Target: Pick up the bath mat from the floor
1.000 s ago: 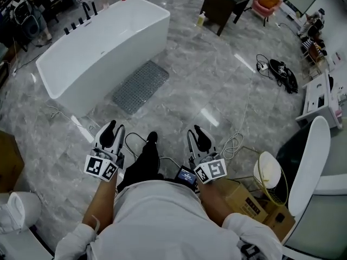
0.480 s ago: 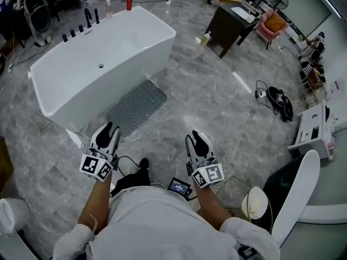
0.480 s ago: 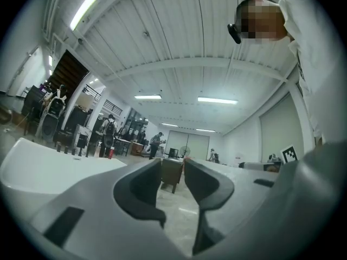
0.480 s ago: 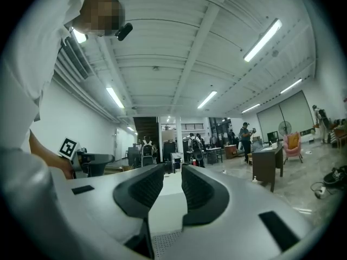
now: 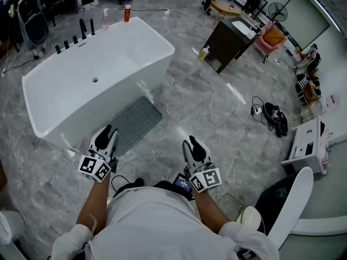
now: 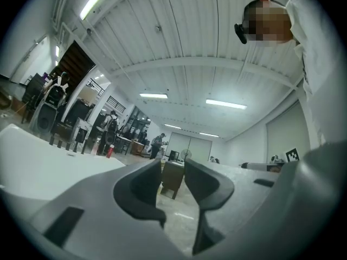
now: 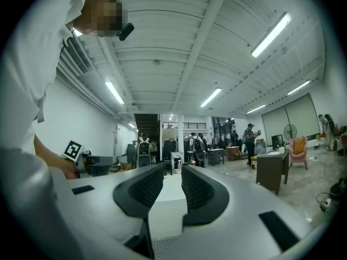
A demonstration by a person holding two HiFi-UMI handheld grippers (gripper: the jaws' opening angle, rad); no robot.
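Head view: the grey perforated bath mat lies flat on the grey marble floor, its long edge just beside the base of the white freestanding bathtub. The tub stands at about 11 o'clock from the mat.

Your left gripper is held out near the mat's near end, apart from it, with the mat at about 1 o'clock from its tips. Your right gripper is held out beside it, with the mat at about 10 o'clock and bare floor between them. Both are carried above the floor, well clear of it.

Left gripper view: the left gripper has its jaws partly apart with a moderate gap, and nothing is between the pads, only the room beyond.

Right gripper view: the right gripper has its jaws at a narrower gap, not closed. Nothing is held; the white tub shows through the gap, far off.

Surroundings: black tap fittings and a red bottle are at the tub's far rim. A dark desk stands at about 1 o'clock from the tub. A black bag with a cable lies on the floor at 3 o'clock.
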